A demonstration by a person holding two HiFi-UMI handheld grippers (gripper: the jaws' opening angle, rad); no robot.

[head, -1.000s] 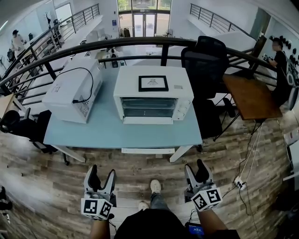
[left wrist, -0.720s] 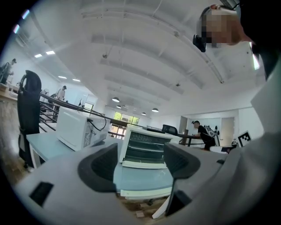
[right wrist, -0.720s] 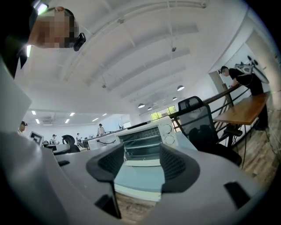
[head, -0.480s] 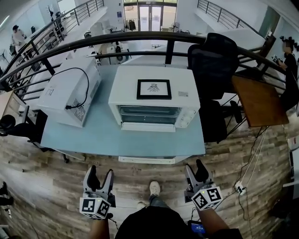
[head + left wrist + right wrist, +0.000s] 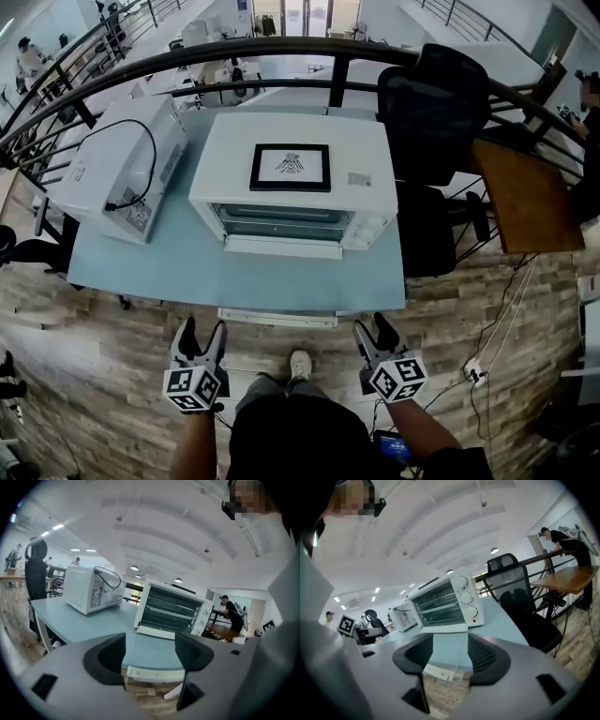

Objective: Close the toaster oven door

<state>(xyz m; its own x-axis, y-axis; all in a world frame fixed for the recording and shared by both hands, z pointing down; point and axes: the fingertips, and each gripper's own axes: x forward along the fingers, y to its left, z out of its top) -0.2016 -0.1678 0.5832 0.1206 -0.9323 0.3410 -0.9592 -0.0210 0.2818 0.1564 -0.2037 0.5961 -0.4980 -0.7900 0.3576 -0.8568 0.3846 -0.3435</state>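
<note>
Approach step: toaster oven (image 5: 291, 173) stands mid-bench (image 5: 178, 272), door (image 5: 281, 247) dropped open, lying flat at oven front. Left gripper (image 5: 202, 330) and right gripper (image 5: 372, 328) both short of bench, well apart from door. Both released, nothing between jaws; right jaws just narrowing slightly. Next move, likely: bring one gripper under door lip, swing door up until shut.

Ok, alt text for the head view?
White toaster oven on a pale blue table, door folded down, microwave at its left. Left gripper and right gripper hover short of the table, jaws open and empty, the right's just narrowing.
</note>
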